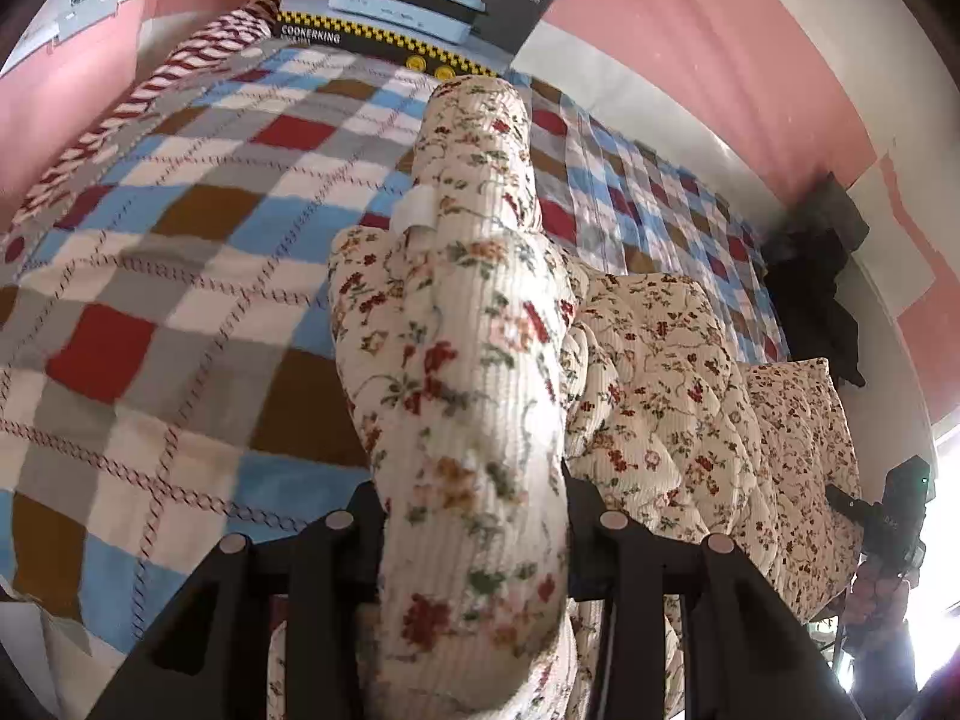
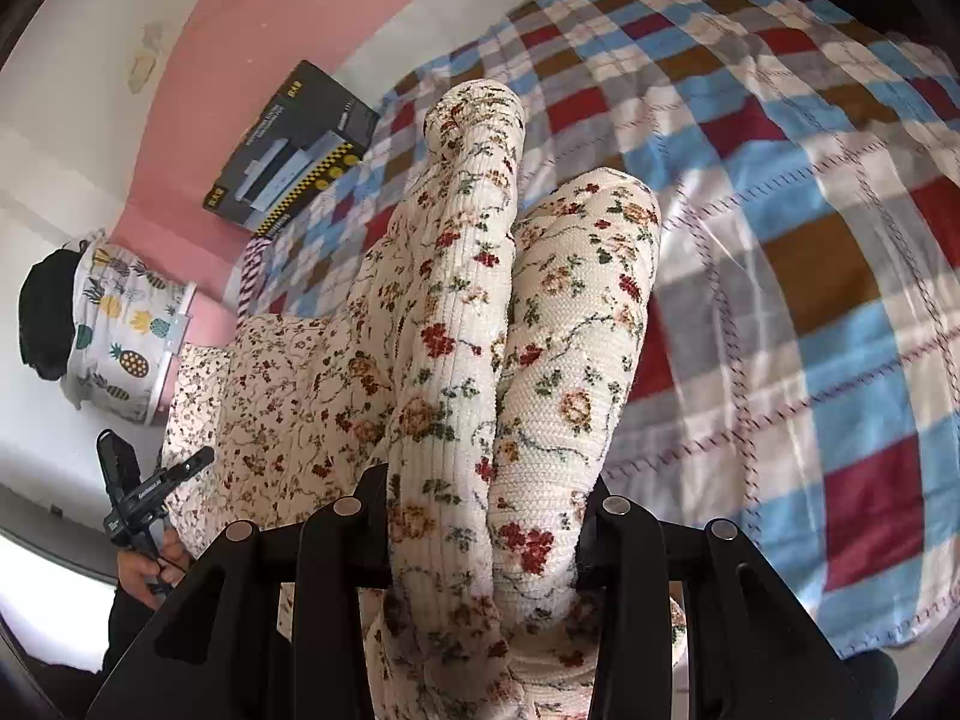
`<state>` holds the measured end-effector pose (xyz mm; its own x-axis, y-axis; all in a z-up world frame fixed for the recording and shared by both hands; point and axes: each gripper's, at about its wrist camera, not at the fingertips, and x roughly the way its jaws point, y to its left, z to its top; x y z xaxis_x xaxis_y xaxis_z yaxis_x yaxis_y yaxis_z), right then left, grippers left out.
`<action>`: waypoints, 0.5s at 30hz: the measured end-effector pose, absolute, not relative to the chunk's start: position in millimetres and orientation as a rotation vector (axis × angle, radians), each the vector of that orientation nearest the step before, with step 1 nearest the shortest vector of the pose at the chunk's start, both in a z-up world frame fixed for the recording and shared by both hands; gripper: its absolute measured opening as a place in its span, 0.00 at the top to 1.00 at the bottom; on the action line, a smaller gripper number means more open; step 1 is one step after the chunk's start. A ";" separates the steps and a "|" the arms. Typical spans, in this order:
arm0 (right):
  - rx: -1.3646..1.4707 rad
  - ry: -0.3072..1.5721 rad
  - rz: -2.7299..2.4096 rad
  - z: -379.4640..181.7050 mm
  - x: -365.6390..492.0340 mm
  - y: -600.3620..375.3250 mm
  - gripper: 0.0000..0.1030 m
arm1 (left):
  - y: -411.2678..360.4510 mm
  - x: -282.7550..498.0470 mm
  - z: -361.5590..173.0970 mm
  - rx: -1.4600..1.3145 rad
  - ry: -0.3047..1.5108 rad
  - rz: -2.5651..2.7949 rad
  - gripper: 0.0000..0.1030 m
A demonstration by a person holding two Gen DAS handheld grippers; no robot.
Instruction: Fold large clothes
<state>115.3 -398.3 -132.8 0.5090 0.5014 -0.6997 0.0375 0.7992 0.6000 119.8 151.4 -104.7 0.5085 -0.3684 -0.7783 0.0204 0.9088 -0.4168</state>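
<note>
Left wrist: left gripper [image 1: 474,516] clamps a bunched fold of floral garment [image 1: 660,360] over the bed [image 1: 150,252]; right gripper [image 2: 486,516] likewise pinches its folds.

Cream floral garment [image 1: 474,360] sprigged with red, ochre and green. Checked blanket [image 1: 180,276] in red, sky blue, brown, grey and white, dark stitch lines across. Pink wall [image 1: 690,30]. Black box [image 2: 294,150] edged with yellow-black checks. White fabric bin [image 2: 120,336] printed with pineapples.
</note>
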 end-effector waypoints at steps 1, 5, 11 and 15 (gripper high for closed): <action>0.603 1.006 0.306 -131.4 118.2 -396.0 0.62 | 154.4 123.1 -101.1 -0.378 1.007 -0.238 0.60; 0.606 0.988 0.328 -126.7 134.0 -385.3 0.62 | 165.7 139.2 -86.3 -0.365 0.971 -0.225 0.60; 0.602 0.963 0.359 -117.3 168.5 -366.6 0.62 | 185.3 172.7 -65.1 -0.346 0.929 -0.205 0.60; 0.595 0.947 0.377 -110.7 197.9 -351.3 0.62 | 200.0 199.0 -57.7 -0.342 0.912 -0.190 0.60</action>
